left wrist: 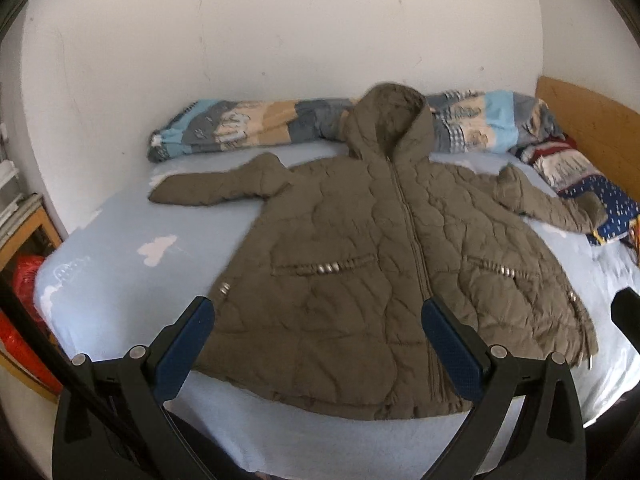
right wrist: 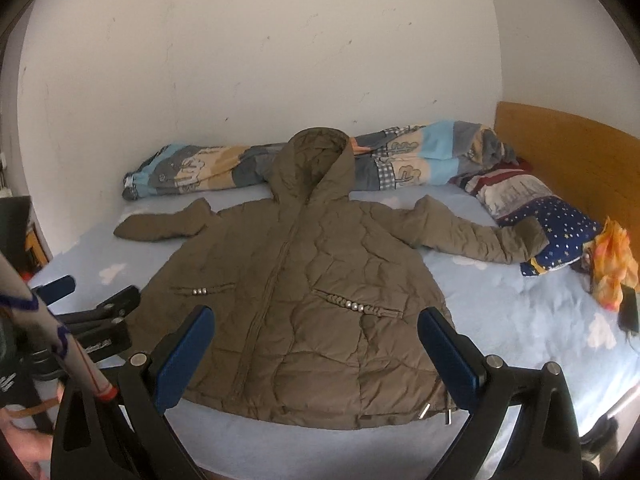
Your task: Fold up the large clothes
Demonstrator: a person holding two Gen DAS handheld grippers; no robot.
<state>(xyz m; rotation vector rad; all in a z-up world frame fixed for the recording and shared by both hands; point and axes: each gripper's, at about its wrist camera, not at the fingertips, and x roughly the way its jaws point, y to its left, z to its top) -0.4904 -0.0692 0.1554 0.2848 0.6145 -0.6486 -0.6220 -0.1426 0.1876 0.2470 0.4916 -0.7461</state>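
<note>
An olive-brown quilted hooded jacket (left wrist: 360, 272) lies flat, front up and zipped, on a light blue bed sheet (left wrist: 132, 240), sleeves spread to both sides and hood toward the wall. It also shows in the right wrist view (right wrist: 304, 288). My left gripper (left wrist: 318, 308) is open and empty, held above the jacket's hem over the near bed edge. My right gripper (right wrist: 316, 316) is open and empty, also above the hem. The left gripper's fingers (right wrist: 60, 284) show at the left of the right wrist view.
A rolled patterned quilt (right wrist: 400, 160) lies along the wall behind the hood. A star-patterned pillow (right wrist: 556, 228) lies under the right cuff, by the wooden headboard (right wrist: 568, 160). An orange cloth (right wrist: 612, 264) and a dark phone (right wrist: 628, 312) lie at the right. A red bag (left wrist: 24, 280) sits left of the bed.
</note>
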